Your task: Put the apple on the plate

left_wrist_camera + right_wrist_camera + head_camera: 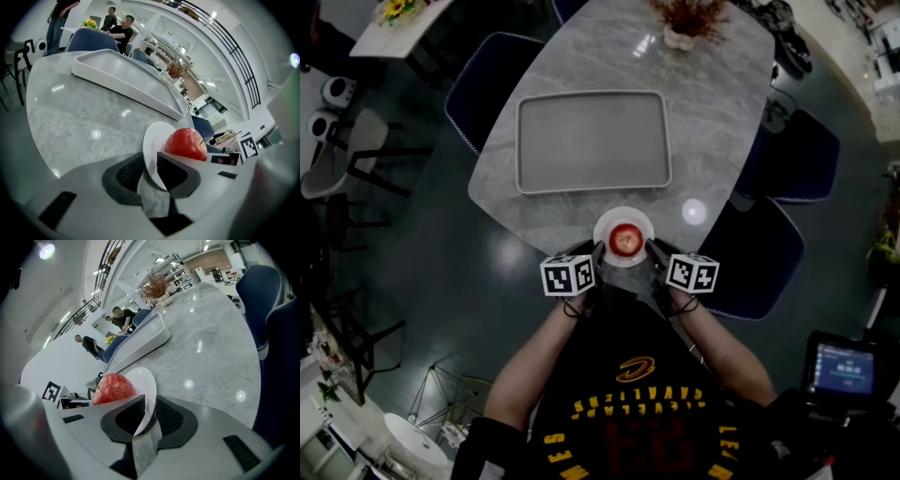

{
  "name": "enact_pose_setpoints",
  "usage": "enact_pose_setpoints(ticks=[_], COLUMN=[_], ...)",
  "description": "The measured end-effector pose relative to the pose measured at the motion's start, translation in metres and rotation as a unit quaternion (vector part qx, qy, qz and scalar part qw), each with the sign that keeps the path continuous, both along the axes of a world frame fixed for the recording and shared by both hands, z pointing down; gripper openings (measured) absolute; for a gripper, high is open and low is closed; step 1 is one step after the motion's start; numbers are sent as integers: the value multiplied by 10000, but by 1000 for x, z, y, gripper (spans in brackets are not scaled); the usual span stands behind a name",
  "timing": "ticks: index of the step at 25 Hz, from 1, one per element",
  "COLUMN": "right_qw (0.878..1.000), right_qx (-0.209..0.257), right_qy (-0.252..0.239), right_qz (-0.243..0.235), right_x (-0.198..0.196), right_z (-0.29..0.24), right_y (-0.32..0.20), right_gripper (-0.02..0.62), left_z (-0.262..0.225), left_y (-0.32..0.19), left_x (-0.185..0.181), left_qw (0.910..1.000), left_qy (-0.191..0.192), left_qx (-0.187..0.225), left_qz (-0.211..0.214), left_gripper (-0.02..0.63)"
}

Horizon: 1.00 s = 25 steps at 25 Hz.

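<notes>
A red apple [625,240] sits on a small white plate [602,228] at the near edge of the grey marble table [712,122]. My left gripper [598,251] is shut on the plate's left rim and my right gripper [652,247] on its right rim. In the left gripper view the plate rim [151,147] runs between the dark pads [129,173] of the left gripper [151,165], with the apple [186,144] just beyond. In the right gripper view the plate [145,383] is pinched the same way by the right gripper [149,412], beside the apple [114,388]. Whether the plate rests on the table I cannot tell.
A large grey tray [591,142] lies in the middle of the table, just beyond the plate. A dried plant in a pot [686,23] stands at the far end. Blue chairs [797,155] flank the table. People stand and sit in the background [119,30].
</notes>
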State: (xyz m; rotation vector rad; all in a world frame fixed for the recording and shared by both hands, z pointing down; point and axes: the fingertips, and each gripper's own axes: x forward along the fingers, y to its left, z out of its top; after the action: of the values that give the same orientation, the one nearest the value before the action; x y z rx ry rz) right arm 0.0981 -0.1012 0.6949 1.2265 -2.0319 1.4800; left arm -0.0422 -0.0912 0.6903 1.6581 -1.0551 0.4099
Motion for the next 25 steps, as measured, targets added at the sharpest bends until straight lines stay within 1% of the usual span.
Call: enact_pose_setpoints(ticks=[2,4,8,10,18,25], right_qw=[9999,9996,9987,9980,9922,9861], right_qx=[-43,-106,-202,-238,-258,-121], right_qy=[-69,-192,-370,-488,-1102,-1551], right_qz=[74,186,284,332,513,586], right_x=[1,1,0,1,-2,-9], right_z=[1,2,3,0,-36,-71], right_y=[-1,-2,-1,-1,0,-8], right_gripper=[62,57,52,52,41,40], left_z=[2,5,7,4,-26,-67], left_y=[-1,-3,-2,-1,2,-9], left_x=[-2,-5,-8,-8,-12,-21], left_qw=[9999,9993,9962,9944,9883,9798], left_qy=[58,136,406,554,984,1391], left_qx=[-92,-200,-446,-486,-414,-81], left_qz=[-118,-283,-634,-757,-1094,-1435], left_gripper=[86,60,52,49,46,37])
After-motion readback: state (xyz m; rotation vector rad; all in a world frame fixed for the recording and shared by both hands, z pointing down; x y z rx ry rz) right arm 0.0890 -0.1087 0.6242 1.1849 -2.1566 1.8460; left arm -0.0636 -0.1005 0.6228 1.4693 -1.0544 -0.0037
